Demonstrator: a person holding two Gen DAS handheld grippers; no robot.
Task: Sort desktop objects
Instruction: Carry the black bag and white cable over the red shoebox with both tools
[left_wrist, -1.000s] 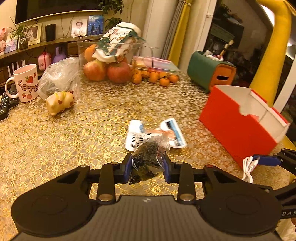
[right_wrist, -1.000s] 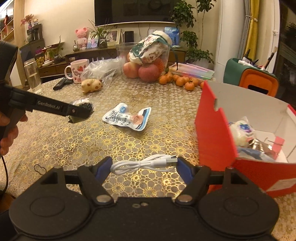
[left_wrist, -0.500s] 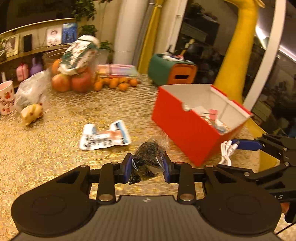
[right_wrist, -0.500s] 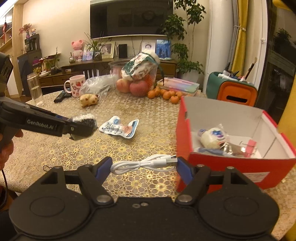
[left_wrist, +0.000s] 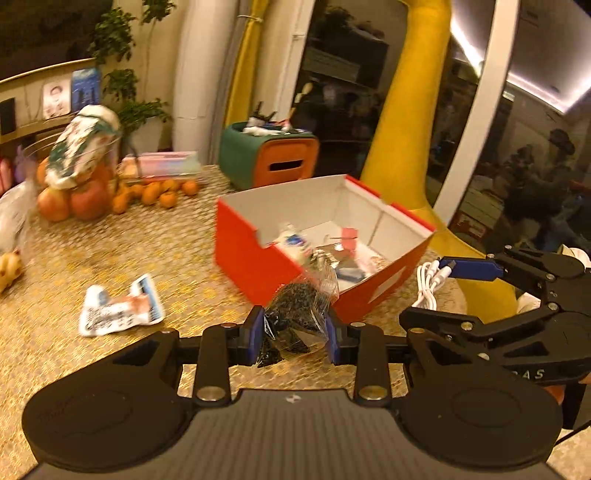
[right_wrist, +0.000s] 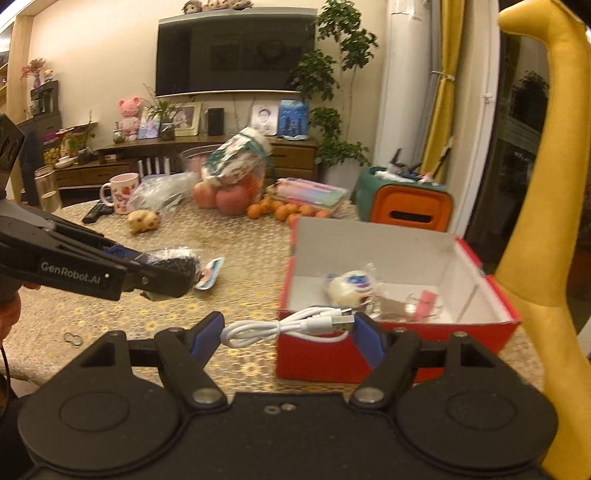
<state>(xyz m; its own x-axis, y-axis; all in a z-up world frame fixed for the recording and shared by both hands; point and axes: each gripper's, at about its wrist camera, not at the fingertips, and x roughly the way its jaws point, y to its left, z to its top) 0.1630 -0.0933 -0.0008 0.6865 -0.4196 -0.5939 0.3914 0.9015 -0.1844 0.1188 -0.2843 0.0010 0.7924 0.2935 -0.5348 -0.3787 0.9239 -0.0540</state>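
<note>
left wrist view: the left tongs (left_wrist: 294, 334) pinch a small clear plastic bag of dark loose tea (left_wrist: 295, 314) between blue pads, just short of the open red cardboard box (left_wrist: 255, 254) on the gold-patterned table (left_wrist: 177, 258). the bag looks light, soft and crinkly — it will squash and could slip, so the filled middle is the best place to grip, not the loose film at the top.

right wrist view: the right tongs (right_wrist: 290, 330) hold a coiled white usb cable (right_wrist: 291, 325) endwise between widely set pads, over the box's near wall. light and springy — likely to uncoil, so keep hold across the bundle.
</note>
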